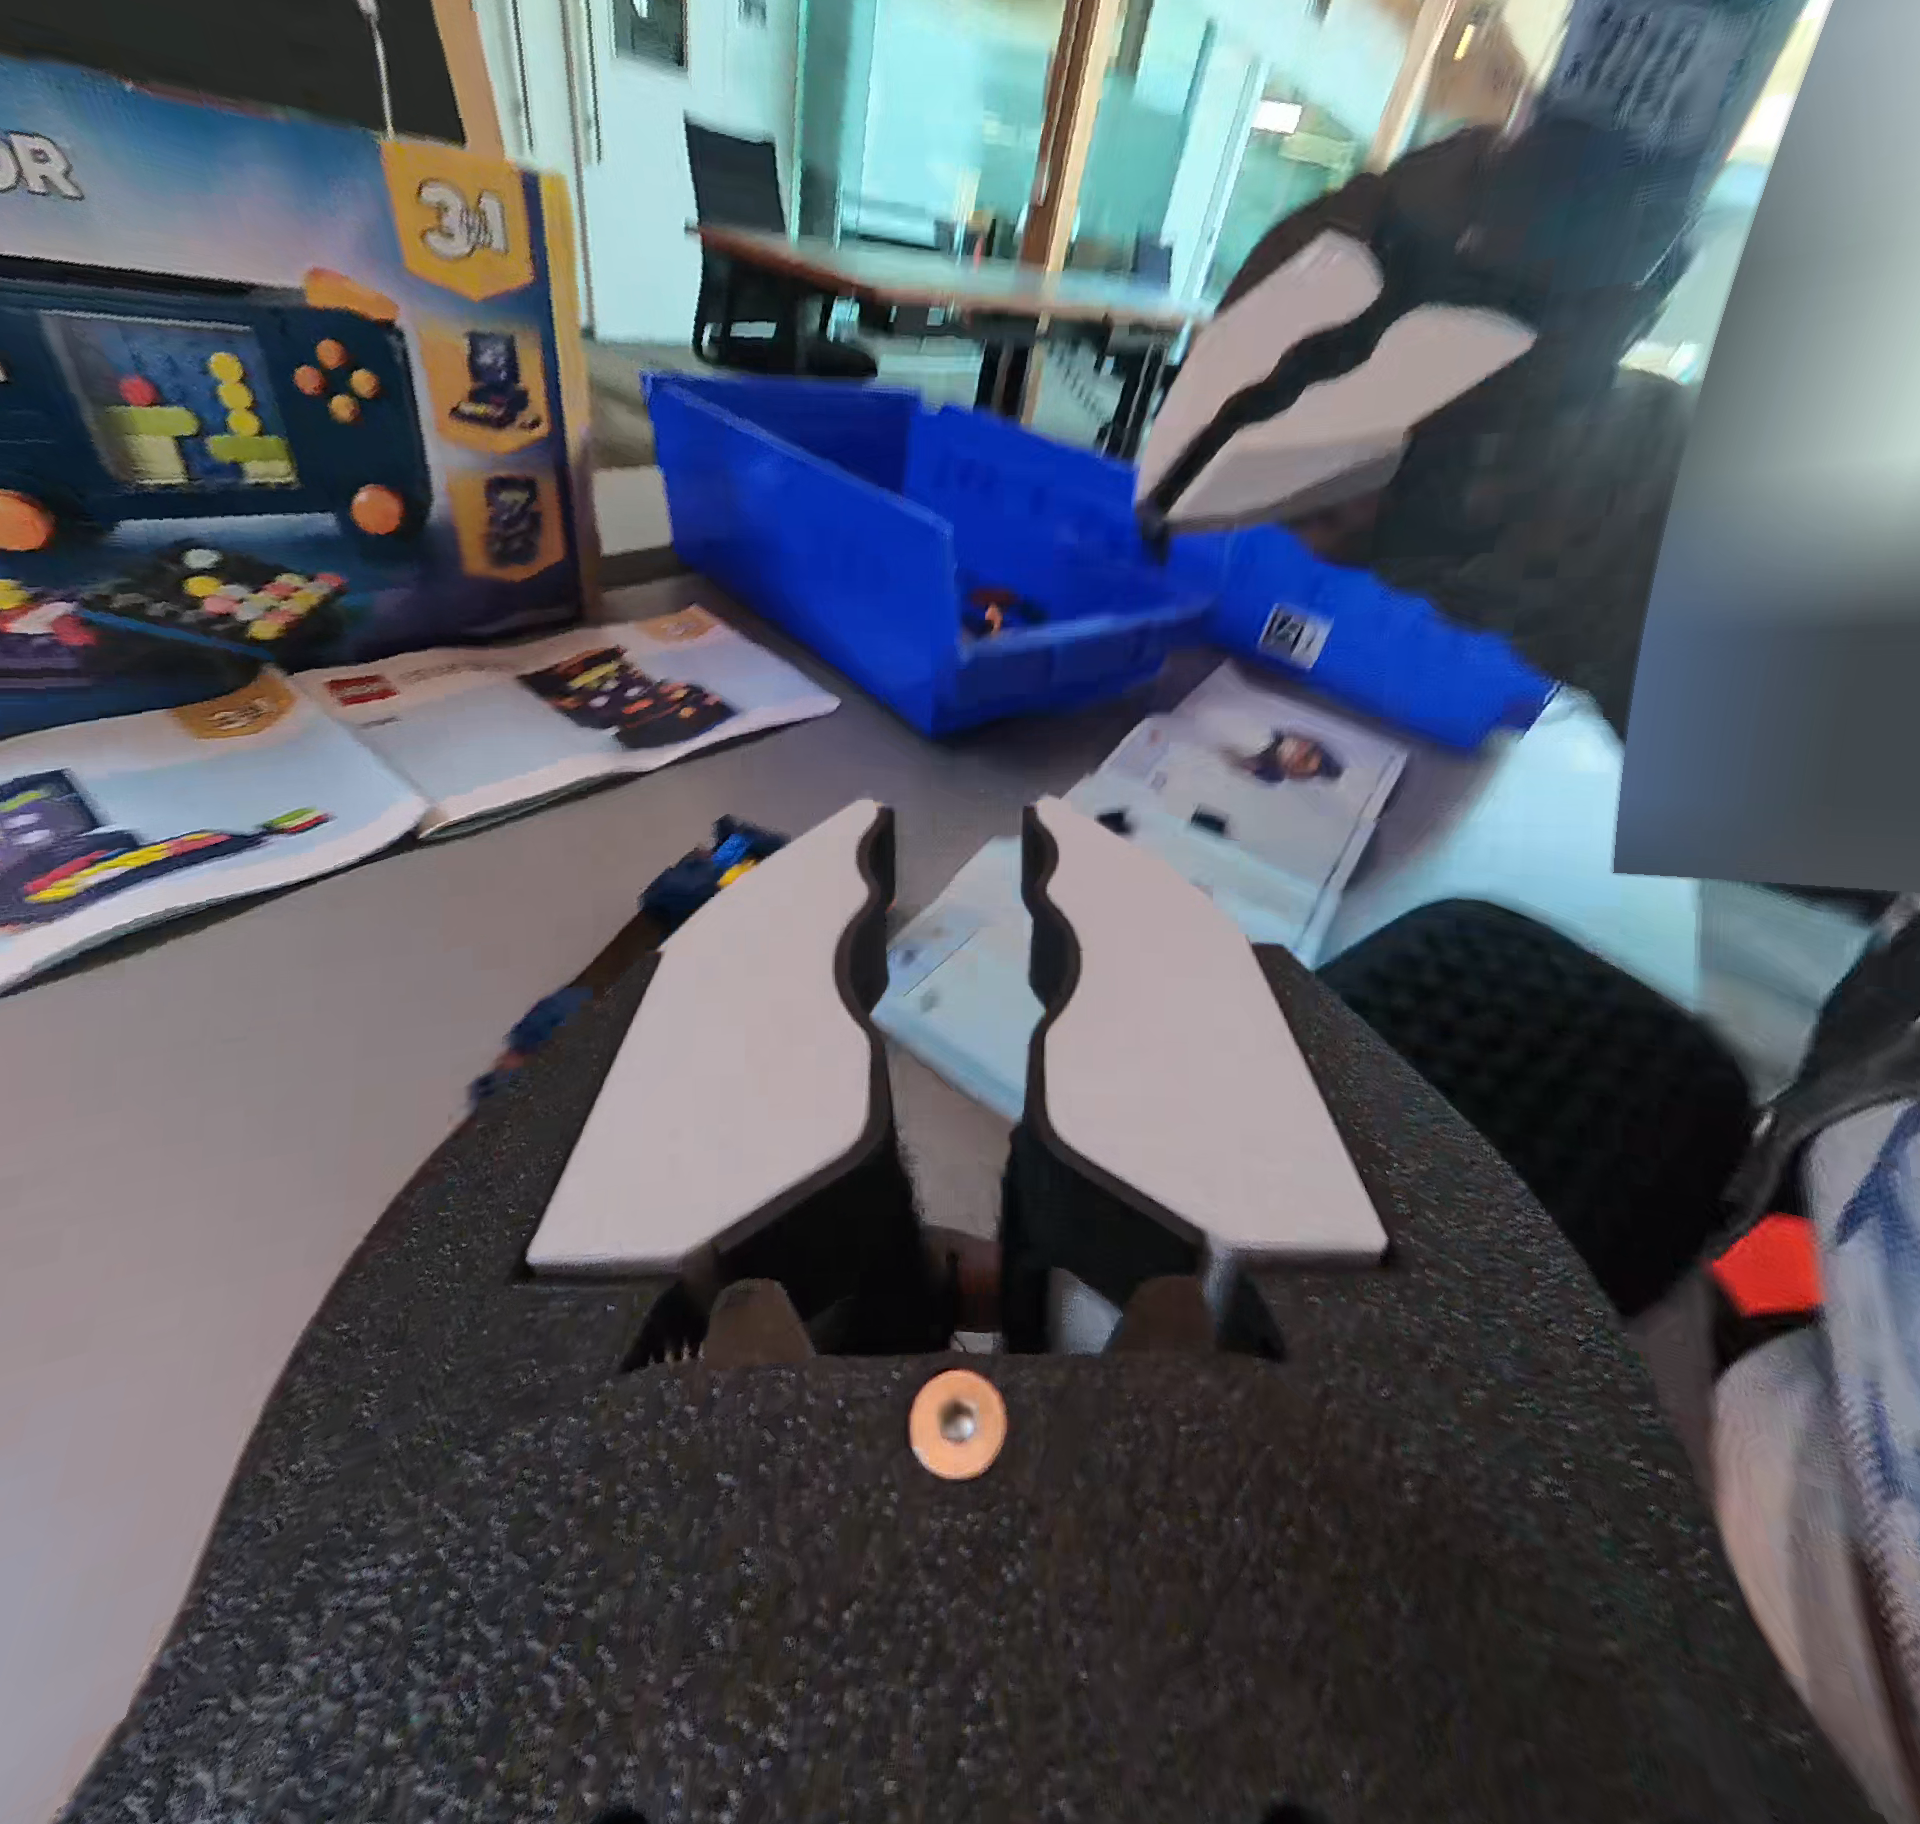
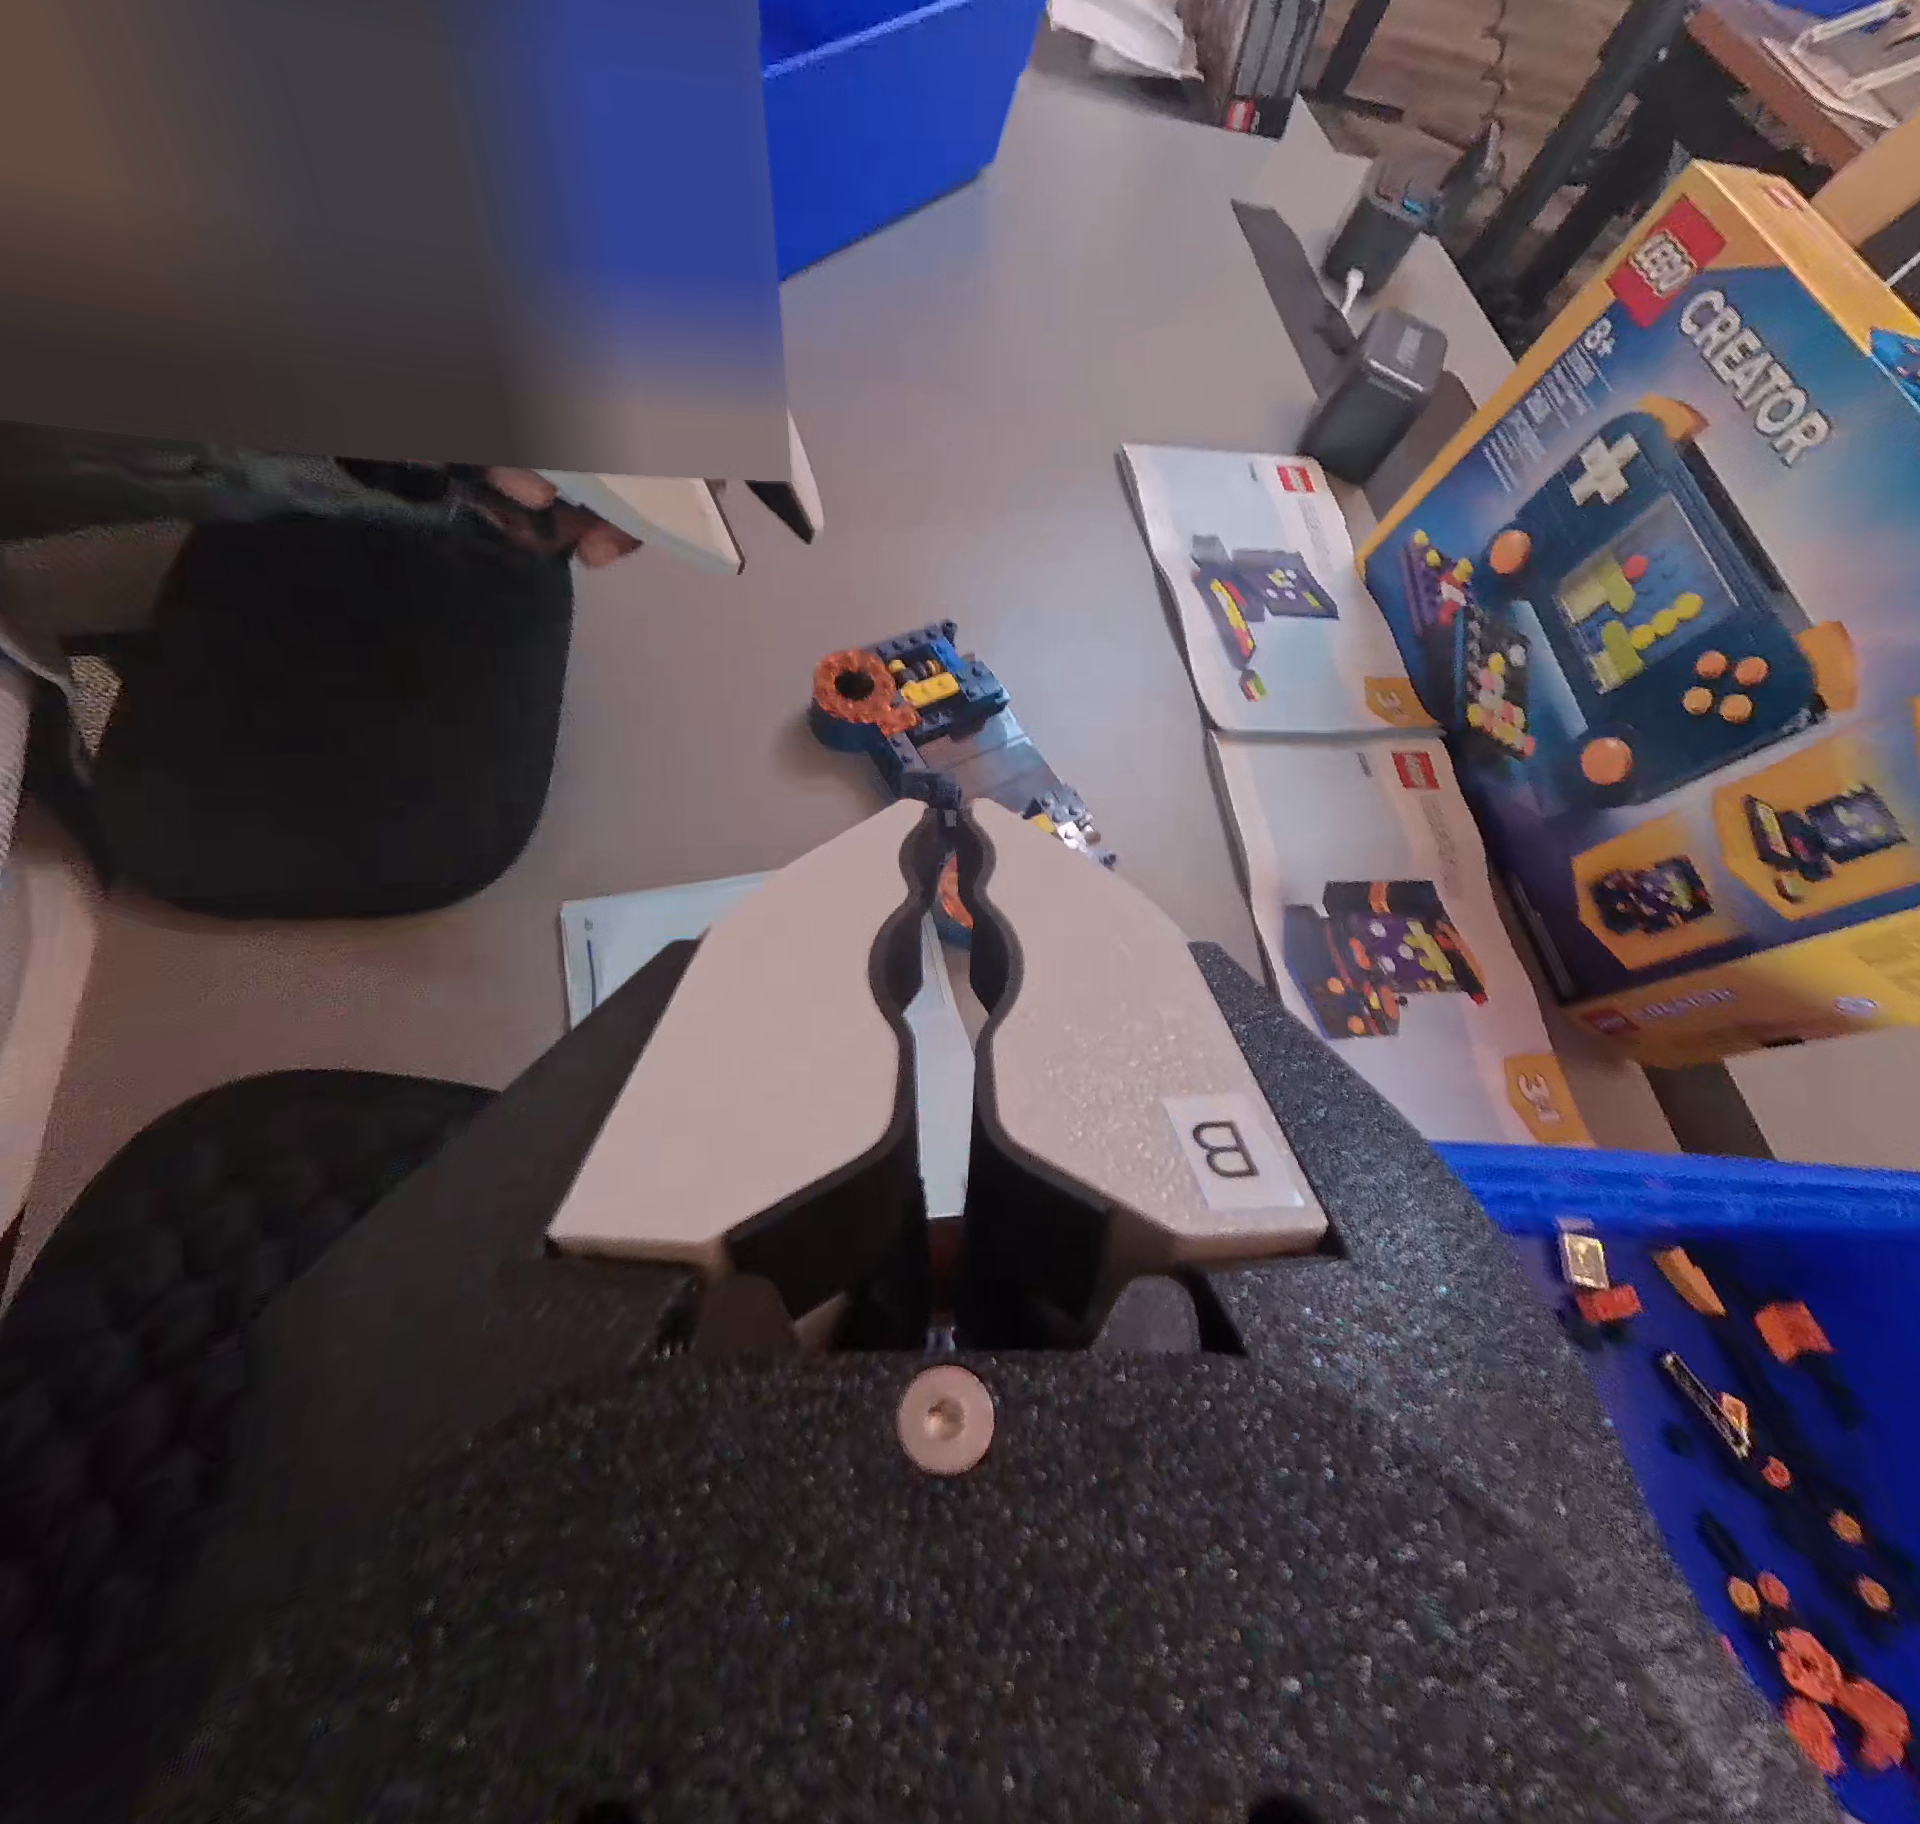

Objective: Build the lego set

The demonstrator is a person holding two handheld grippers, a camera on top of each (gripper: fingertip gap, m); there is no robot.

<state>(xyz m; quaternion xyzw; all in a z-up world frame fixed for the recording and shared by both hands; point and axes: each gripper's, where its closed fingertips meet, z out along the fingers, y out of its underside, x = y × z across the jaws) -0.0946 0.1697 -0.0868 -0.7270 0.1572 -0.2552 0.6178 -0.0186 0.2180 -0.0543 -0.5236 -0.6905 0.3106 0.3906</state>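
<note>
My right gripper point(image 2: 948, 818) is shut on a small dark brick piece point(image 2: 945, 808) pinched at its fingertips, held above the grey table point(image 2: 1091, 340). Just beyond it lies a partly built dark blue brick model point(image 2: 914, 725) with an orange ring and yellow parts. The right gripper also shows in the left wrist view point(image 1: 1153, 517), over a blue bin point(image 1: 810, 507). My left gripper point(image 1: 956, 829) is open and empty, above an open instruction page point(image 1: 1247, 787). The brick model point(image 1: 707, 865) lies just left of its fingers. The left gripper's white fingers point(image 2: 686, 527) show partly in the right wrist view.
A brick set box point(image 2: 1662, 631) stands at the table's edge with open instruction booklets point(image 2: 1247, 579) beside it. A blue bin with several loose orange and dark pieces point(image 2: 1662, 1213) is at lower right, another point(image 2: 883, 91) is farther off. A black mesh chair point(image 2: 312, 683) is close by. The grippers' ends are close to 10 cm from one another.
</note>
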